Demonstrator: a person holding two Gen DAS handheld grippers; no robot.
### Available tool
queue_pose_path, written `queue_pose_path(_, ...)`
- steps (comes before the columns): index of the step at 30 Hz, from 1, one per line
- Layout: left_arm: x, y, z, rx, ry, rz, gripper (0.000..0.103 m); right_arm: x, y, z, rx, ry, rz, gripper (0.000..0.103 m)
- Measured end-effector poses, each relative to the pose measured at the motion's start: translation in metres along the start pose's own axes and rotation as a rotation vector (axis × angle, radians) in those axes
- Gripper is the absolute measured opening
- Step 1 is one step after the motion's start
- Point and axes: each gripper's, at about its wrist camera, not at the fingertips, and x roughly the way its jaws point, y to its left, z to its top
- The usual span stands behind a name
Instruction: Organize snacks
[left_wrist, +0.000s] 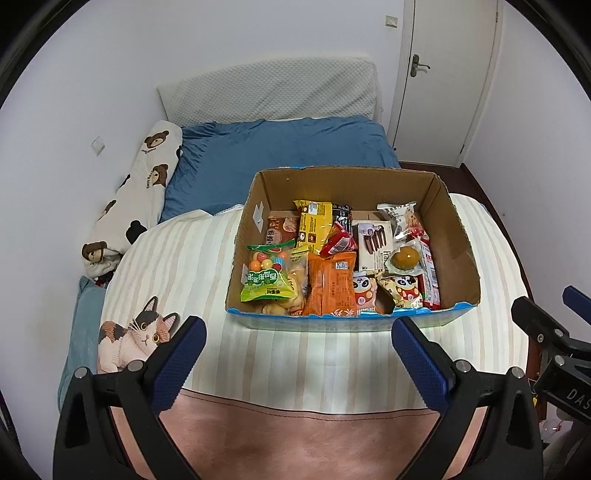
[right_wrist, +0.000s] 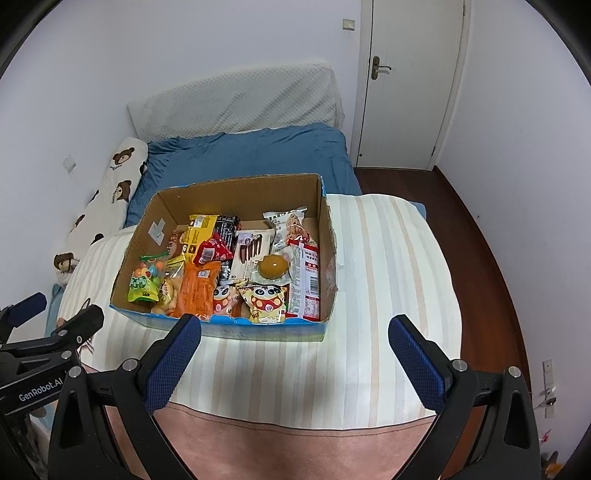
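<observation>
Facing the snack box (left_wrist: 351, 251), both claws (left_wrist: 295, 350) (right_wrist: 295, 347) gape unladen; only the left view shows a cat print (left_wrist: 136, 339).

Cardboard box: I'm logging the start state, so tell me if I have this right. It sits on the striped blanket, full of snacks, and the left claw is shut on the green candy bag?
Not quite. The cardboard box does sit on the striped blanket, full of snacks, but the left claw is open and empty. The green candy bag lies inside the box, as the left wrist view shows.

1 cardboard box (left_wrist: 458, 236); 2 panda packets (left_wrist: 404, 290); 1 orange packet (left_wrist: 330, 284).
</observation>
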Motion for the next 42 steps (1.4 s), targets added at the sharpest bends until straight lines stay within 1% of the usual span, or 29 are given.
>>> queue_pose_path(6,0.0021,-0.0018,0.0009,-0.006,-0.006,0.0,0.103,0.0005,-0.0009,-0.0007,-0.003,0.008,-0.008,0.103)
queue_pose_path(16,0.0023,-0.0035,-0.0008,-0.009,0.009,-0.005,0.103,-0.0015,-0.0017,-0.0004,-0.003,0.006,-0.011,0.103)
queue_pose_path(21,0.0031,-0.0021,-0.0012,-0.015,0.011,-0.005,0.103,-0.0017,-0.002,0.0018,0.0,0.012,0.012,0.103)
queue_pose_path(31,0.0036,-0.0002,-0.0012,-0.025,0.015,-0.01,0.103,-0.0029,-0.0021,0.0016,-0.002,0.01,0.01,0.103)
queue_pose_path(42,0.0017,-0.0006,0.0009,-0.009,0.013,-0.019,0.103,-0.0017,-0.0019,0.0053,-0.016,0.02,0.02,0.103)
